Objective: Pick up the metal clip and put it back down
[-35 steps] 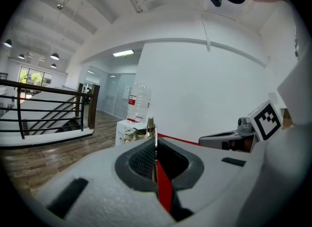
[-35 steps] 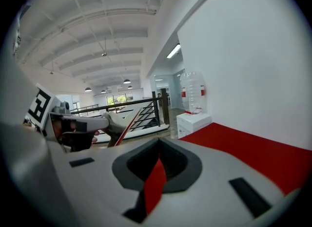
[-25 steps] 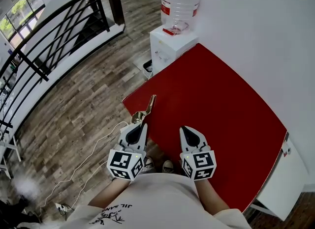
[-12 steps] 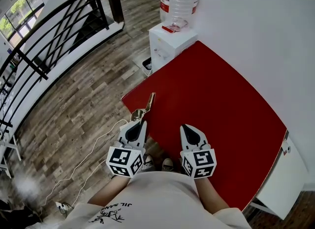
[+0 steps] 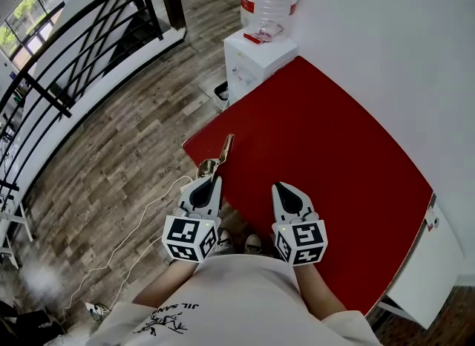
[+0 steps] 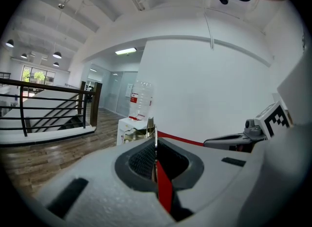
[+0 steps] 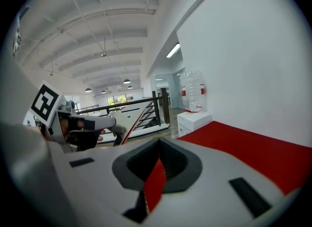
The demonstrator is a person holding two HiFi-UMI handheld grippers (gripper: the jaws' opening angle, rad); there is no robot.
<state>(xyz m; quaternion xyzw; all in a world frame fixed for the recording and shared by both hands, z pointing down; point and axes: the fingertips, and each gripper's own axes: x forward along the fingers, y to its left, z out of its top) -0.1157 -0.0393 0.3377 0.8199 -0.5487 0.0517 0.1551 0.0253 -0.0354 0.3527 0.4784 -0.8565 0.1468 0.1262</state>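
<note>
The left gripper has its jaws pressed together on the near end of the metal clip. In the left gripper view the clip shows as a thin metal edge pinched in the slit between the pads, with its brass-coloured body standing out just beyond the tips.

In the head view the clip runs away from this gripper toward about 1 o'clock, so its long axis lies roughly from 7 to 1 o'clock, in line with the gripper. The gripped end sits at the left edge of the red table, close to the corner nearest the water dispenser. The free end reaches inward over the red top. How high the clip hangs above the top cannot be told from these views.

The right gripper is at 3 o'clock from the left one, over the table's near edge and apart from the clip. Its jaws are closed with nothing between them.

The clip looks already picked up, so the part left is setting it back down. That probably turns on the edge. The table lies at 1 to 2 o'clock from the left gripper, so lowering along the clip's own axis would likely keep its length on the red top. The floor lies at 9 o'clock.
</note>
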